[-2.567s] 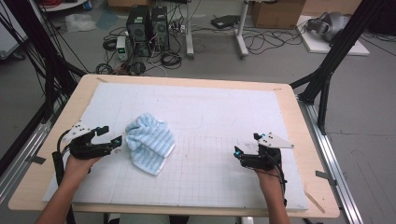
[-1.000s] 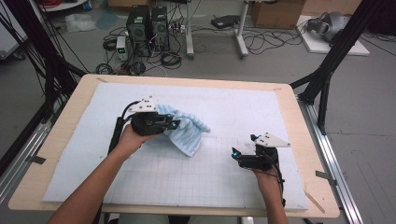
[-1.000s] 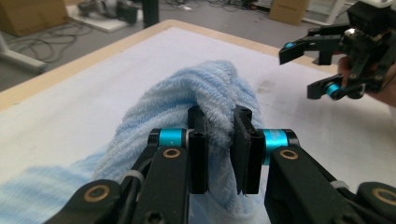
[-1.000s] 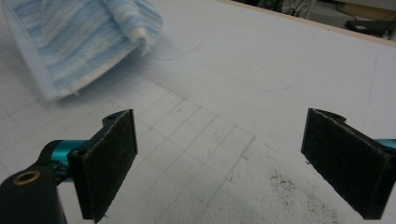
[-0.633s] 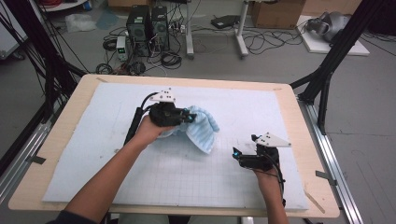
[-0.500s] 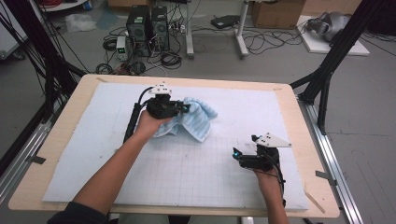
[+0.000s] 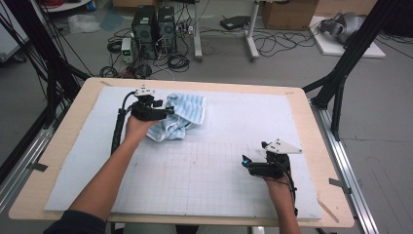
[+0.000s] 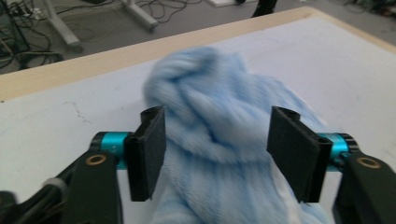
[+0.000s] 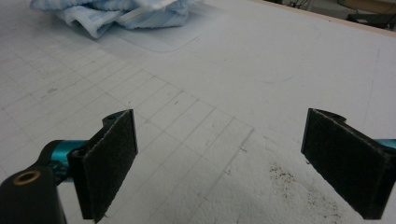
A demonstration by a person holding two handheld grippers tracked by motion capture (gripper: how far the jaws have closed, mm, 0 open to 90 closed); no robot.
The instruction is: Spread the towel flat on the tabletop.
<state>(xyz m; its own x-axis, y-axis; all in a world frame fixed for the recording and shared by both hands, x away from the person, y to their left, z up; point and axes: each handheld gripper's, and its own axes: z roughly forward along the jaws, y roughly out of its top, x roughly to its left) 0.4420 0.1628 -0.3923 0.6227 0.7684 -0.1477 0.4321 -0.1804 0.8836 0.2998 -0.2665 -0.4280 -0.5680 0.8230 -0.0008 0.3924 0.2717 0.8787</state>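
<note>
The bench (image 7: 68, 146) carries a white gridded mat (image 7: 204, 161). On its far left part lies the crumpled blue striped towel (image 7: 178, 117), which has travelled there from nearer the middle along with the left hand-held gripper (image 7: 163, 112). The left gripper view shows that gripper's jaws spread with the towel (image 8: 219, 140) bunched between them, a detail the high view hides. The right hand-held gripper (image 7: 246, 163) has stayed near the front right, jaws wide apart over bare mat (image 9: 219, 154).

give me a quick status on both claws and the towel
Left claw open, jaws astride the bunched blue towel at the mat's far left. Right claw open, empty, low over the white mat. Nothing between them.
</note>
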